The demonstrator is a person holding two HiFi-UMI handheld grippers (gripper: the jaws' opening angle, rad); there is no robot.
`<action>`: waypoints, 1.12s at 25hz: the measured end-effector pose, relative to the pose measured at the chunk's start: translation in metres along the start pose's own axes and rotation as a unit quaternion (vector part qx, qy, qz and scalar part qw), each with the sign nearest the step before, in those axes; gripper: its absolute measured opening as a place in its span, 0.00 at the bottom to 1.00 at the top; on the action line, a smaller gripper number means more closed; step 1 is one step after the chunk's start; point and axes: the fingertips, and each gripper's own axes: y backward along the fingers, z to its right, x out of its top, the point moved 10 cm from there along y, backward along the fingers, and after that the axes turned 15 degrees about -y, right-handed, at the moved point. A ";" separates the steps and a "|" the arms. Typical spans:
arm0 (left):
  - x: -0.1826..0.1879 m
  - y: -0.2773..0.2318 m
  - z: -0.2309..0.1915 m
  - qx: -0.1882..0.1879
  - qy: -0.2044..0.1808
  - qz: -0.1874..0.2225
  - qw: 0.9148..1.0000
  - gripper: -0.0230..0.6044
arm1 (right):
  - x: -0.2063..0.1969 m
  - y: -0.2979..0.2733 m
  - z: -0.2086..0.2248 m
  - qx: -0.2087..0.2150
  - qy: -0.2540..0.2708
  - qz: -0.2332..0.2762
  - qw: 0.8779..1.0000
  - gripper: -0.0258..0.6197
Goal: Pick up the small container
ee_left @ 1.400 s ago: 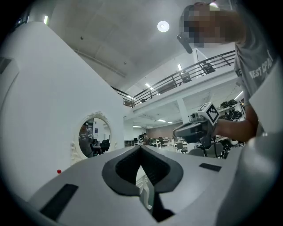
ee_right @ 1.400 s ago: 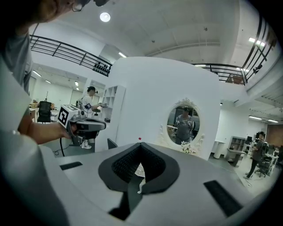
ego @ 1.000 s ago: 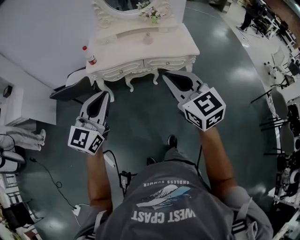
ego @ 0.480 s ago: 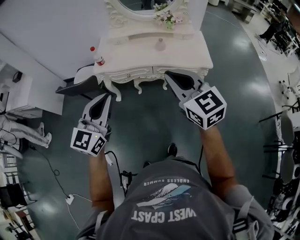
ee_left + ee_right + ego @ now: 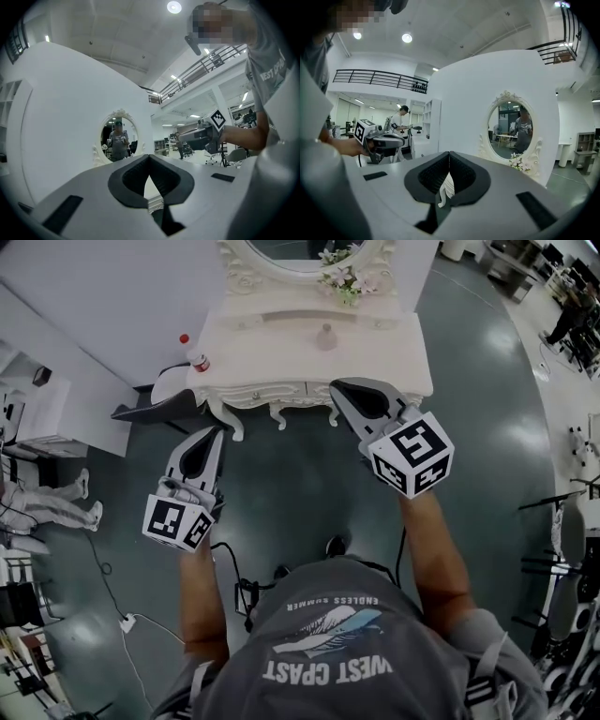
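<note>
The small container (image 5: 325,337), a pale pinkish bottle-like piece, stands in the middle of the white dressing table (image 5: 394,348) below the oval mirror (image 5: 309,247). Both grippers hover over the floor in front of the table, short of its front edge. My left gripper (image 5: 214,431) is shut and empty, pointing at the table's left leg. My right gripper (image 5: 336,386) is shut and empty, its tips at the table's front edge, below and slightly right of the container. In the left gripper view the jaws (image 5: 149,157) meet; in the right gripper view the jaws (image 5: 449,153) meet too. Neither gripper view shows the container.
A clear bottle with a red cap (image 5: 196,360) stands at the table's left end. Flowers (image 5: 349,279) sit by the mirror. A dark seat (image 5: 155,409) lies left of the table, a white cabinet (image 5: 42,418) farther left. Cables (image 5: 103,582) run on the floor.
The dressing table has come lower and more central in the head view as the person moves toward it. Both grippers keep their pose and stay shut.
</note>
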 end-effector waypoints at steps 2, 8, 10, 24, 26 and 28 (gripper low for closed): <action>0.000 -0.010 0.004 0.003 -0.001 -0.004 1.000 0.06 | -0.001 0.000 0.012 0.004 -0.002 0.000 1.000 0.08; 0.005 -0.043 0.017 -0.001 -0.007 -0.008 1.000 0.06 | -0.001 0.011 0.048 0.001 -0.012 0.002 1.000 0.08; 0.007 -0.053 0.022 -0.005 -0.009 -0.007 1.000 0.06 | -0.002 0.017 0.057 -0.004 -0.015 0.004 1.000 0.08; -0.015 -0.154 0.010 -0.098 0.000 0.028 0.995 0.06 | -0.014 0.036 0.108 -0.108 -0.040 0.003 0.993 0.08; -0.018 -0.171 0.001 -0.115 0.000 0.036 0.993 0.06 | -0.012 0.032 0.113 -0.126 -0.043 0.004 0.991 0.08; -0.020 -0.187 -0.012 -0.127 0.000 0.045 0.991 0.06 | -0.008 0.025 0.116 -0.140 -0.044 0.003 0.989 0.08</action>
